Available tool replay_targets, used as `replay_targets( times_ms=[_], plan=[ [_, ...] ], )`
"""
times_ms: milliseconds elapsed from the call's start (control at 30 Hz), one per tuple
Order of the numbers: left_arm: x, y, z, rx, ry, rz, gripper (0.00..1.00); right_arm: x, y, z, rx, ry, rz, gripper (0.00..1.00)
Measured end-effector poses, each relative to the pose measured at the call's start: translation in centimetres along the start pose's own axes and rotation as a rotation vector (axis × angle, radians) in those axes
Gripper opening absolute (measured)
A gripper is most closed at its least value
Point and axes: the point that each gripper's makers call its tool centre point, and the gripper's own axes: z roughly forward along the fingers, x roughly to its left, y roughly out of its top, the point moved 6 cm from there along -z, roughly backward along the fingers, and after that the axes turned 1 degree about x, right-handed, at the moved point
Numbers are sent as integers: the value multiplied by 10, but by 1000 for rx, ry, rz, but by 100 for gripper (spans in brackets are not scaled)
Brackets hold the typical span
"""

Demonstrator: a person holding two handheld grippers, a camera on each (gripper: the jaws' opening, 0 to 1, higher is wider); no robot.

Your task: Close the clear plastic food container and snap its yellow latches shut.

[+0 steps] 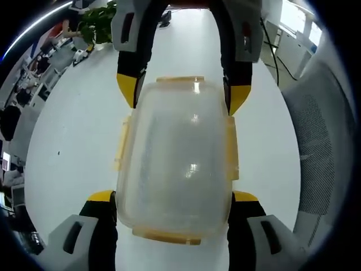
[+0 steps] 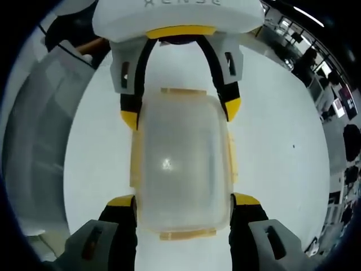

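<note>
In the left gripper view, the left gripper (image 1: 174,199) rises from 6 o'clock, its yellow-tipped jaws set against the two sides of the clear plastic food container's (image 1: 175,164) near end, clamped on it. The right gripper (image 1: 183,93) enters from 12 o'clock and clasps the far end the same way. The container lies at the centre on the white table (image 1: 73,141), lid seated on top, yellow latches (image 1: 122,144) along its edges; whether they are snapped cannot be told. A grey mesh chair (image 1: 324,152) stands at 3 o'clock and a green plant (image 1: 98,22) at 11 o'clock.

In the right gripper view, the right gripper (image 2: 183,199) pinches the container (image 2: 181,161) from 6 o'clock, the left gripper (image 2: 180,110) from 12 o'clock.
</note>
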Motion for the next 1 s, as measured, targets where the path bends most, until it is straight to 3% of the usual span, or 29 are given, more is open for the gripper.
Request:
replay_targets(
  times_ms=[567, 1000],
  plan=[
    [17, 1, 4, 2, 3, -6, 81, -18, 0, 2, 6, 1, -8, 66],
    [19, 0, 4, -3, 2, -9, 81, -19, 0, 3, 5, -3, -9, 66]
  ],
)
